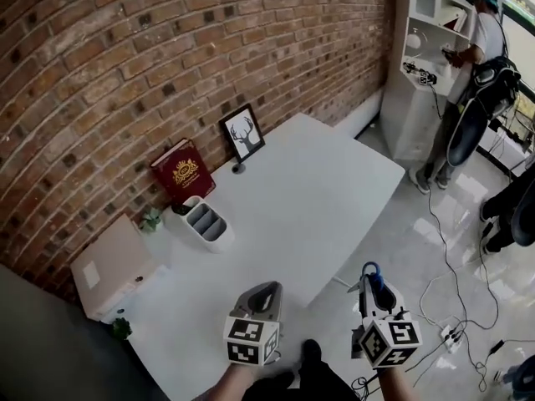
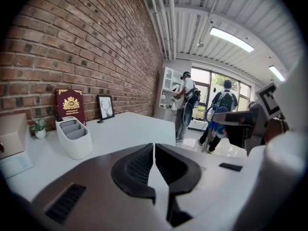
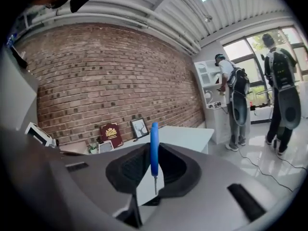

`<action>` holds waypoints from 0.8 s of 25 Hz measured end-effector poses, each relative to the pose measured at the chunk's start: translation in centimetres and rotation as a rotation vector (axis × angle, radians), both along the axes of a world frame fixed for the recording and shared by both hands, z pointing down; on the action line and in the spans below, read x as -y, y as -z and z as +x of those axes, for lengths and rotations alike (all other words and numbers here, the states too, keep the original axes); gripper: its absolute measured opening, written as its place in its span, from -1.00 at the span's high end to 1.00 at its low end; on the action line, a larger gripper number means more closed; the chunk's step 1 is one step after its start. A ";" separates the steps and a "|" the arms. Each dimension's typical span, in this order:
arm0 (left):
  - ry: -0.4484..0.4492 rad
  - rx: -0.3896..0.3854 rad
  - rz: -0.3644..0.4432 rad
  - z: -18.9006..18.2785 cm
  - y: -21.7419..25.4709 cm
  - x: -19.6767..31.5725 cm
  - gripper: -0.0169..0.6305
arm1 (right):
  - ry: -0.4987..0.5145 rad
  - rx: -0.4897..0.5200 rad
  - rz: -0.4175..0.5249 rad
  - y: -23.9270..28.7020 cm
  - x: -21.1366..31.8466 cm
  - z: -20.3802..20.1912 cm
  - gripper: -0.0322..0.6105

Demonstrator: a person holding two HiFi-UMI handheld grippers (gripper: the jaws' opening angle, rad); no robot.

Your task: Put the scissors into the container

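Observation:
Blue-handled scissors (image 3: 154, 148) stand upright, handle up, between the jaws of my right gripper (image 3: 153, 166), which is shut on them; in the head view the scissors (image 1: 371, 276) stick up from that gripper (image 1: 373, 291) off the table's right edge. My left gripper (image 1: 261, 294) is over the table's near part, shut with nothing in it (image 2: 153, 153). The white compartmented container (image 1: 206, 222) stands by the brick wall, well ahead and left of both grippers, and shows again in the left gripper view as the same white container (image 2: 73, 137).
A red book (image 1: 182, 170) and a framed deer picture (image 1: 242, 132) lean on the wall. A small plant (image 1: 151, 219) and a white box (image 1: 113, 266) sit left of the container. A person (image 1: 468, 73) stands at white shelves far right; cables (image 1: 451, 274) lie on the floor.

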State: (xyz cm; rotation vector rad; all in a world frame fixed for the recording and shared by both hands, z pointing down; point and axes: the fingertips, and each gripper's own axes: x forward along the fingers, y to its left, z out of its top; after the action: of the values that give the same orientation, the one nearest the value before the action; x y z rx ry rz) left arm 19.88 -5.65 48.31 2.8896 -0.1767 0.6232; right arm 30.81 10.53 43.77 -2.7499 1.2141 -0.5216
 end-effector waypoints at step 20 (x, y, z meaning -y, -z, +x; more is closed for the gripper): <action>0.628 -0.003 0.049 -7.3 1.6 9.1 0.89 | 0.678 0.020 0.071 1.3 20.5 -1.0 0.74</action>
State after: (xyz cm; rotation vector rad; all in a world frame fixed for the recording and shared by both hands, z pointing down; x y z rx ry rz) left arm 12.53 -14.75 46.75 2.6432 -1.0515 0.4906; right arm 29.79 -9.94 42.43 -2.2107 2.1062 -0.5299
